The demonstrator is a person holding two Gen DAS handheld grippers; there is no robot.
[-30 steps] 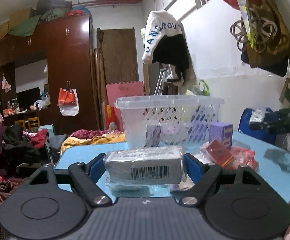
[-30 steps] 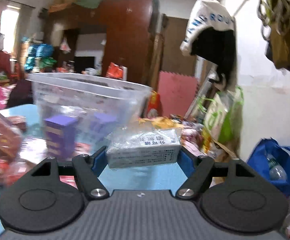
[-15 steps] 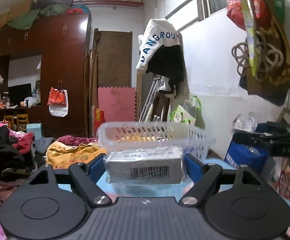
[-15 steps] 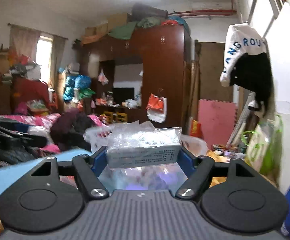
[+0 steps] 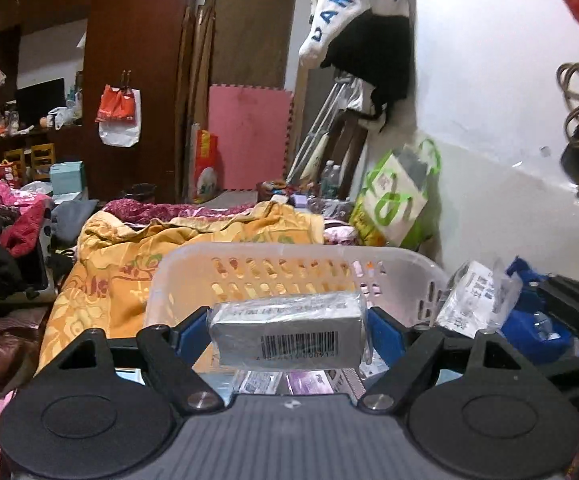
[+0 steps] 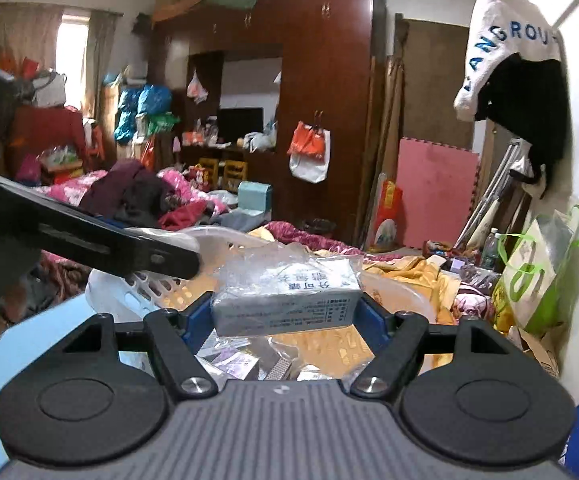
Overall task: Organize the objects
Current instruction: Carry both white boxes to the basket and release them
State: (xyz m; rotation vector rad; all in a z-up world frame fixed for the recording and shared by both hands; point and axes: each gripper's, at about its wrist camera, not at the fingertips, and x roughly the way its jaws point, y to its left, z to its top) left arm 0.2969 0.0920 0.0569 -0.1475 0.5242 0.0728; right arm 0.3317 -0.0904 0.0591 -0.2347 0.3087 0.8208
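My left gripper [image 5: 289, 334] is shut on a grey plastic-wrapped box with a barcode [image 5: 287, 334], held above the translucent white basket [image 5: 249, 272]. My right gripper [image 6: 285, 312] is shut on a similar wrapped grey box with printed text [image 6: 285, 308], over the same basket [image 6: 129, 296]. In the left wrist view the right gripper's box [image 5: 469, 300] shows at the right, just past the basket's rim. The left gripper's black finger [image 6: 129, 252] crosses the right wrist view from the left. Purple and grey packets [image 5: 309, 382] lie inside the basket.
The basket stands on a light blue table [image 6: 29, 344]. Beyond it lie an orange quilt [image 5: 129, 256] and piles of clothes. A green and white bag [image 6: 537, 268] and a blue bag [image 5: 537, 328] sit by the white wall on the right.
Both grippers rose and moved forward with their boxes, from in front of the basket to above its open top. The table's loose packets dropped out of view.
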